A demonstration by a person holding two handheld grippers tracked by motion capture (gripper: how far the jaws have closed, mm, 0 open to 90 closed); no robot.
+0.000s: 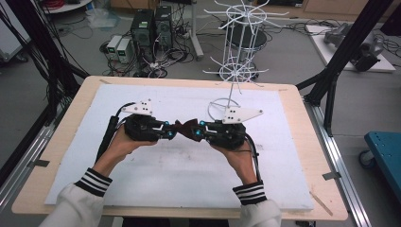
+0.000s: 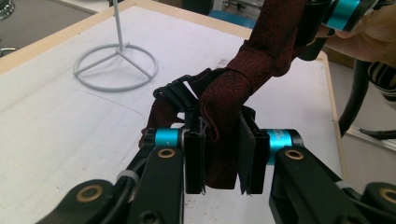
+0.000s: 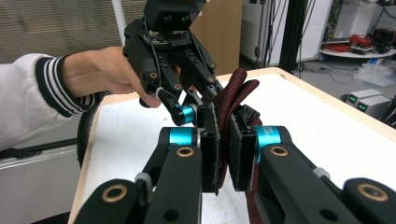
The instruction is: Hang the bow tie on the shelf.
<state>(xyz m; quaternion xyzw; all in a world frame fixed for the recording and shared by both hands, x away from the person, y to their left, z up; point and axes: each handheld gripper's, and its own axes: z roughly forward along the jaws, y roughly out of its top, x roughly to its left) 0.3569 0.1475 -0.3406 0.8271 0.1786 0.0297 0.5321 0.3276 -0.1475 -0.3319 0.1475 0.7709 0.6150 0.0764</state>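
Two sleeved forearms with black-and-white striped cuffs are reaching in from the near edge of the desk, each hand holding a black two-jaw tool. Between them, above the middle of the desk, a dark red patterned fabric necktie [image 1: 183, 126] with a black clip at its knot is hanging clear of the surface. Left tool [image 1: 171, 134] is clamping its flat black pads on one part of the necktie, the cloth bunching between them. Right tool [image 1: 195, 133] is gripping the other part, its jaws pressing together on a fold of the red fabric. Both tools are pointing toward each other, tips nearly meeting. A white padded sheet [image 1: 142, 182] is covering the light wooden desk [image 1: 61, 156]. Toward the far edge, right of centre, a white wire display rack [image 1: 235, 42] with radiating hooks is standing upright on a round wire base, well apart from the necktie.
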